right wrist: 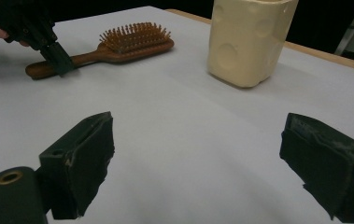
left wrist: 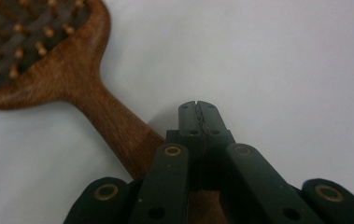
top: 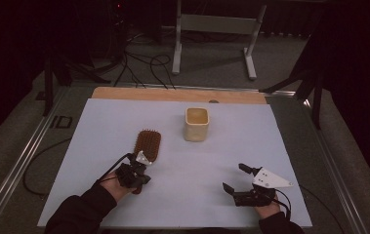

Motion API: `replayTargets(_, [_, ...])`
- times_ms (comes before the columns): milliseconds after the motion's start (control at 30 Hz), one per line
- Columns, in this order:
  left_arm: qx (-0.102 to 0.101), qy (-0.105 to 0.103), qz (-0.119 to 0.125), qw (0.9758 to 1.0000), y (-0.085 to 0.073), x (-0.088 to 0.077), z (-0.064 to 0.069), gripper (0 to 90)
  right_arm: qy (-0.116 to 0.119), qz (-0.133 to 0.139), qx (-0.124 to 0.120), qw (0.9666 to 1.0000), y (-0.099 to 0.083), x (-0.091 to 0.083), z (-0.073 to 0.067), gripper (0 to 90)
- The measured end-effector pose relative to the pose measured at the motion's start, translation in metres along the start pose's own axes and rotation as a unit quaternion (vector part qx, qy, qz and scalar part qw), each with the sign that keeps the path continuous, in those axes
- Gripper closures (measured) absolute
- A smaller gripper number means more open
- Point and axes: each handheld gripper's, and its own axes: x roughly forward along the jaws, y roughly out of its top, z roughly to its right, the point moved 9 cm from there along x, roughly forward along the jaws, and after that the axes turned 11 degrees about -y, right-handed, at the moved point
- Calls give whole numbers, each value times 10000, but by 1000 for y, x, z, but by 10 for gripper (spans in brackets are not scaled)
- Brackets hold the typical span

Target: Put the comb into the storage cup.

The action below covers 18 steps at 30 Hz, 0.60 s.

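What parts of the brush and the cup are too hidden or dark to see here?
- Hairbrush handle end: in the high view, covered by the left hand-held gripper.
- Brush head: cut off by the top-left edge in the left gripper view.
- Cup rim: cut off by the top edge in the right gripper view.
- Cup's inside: high view too dim and small to tell whether anything is in it.

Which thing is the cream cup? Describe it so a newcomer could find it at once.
Start from the white sheet that covers the table, and look toward its far middle. There stands the cream cup, upright and open at the top, alone on the sheet. Unlike the flat brown hairbrush lying to its left, it is pale, squarish with rounded corners, and has round dimples in its sides.
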Motion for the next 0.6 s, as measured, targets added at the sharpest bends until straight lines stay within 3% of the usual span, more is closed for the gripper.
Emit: replayTargets(600, [-284,339,-235,9987,-25,-21,-25,900,-4,0,0,10000,0,0,0,99])
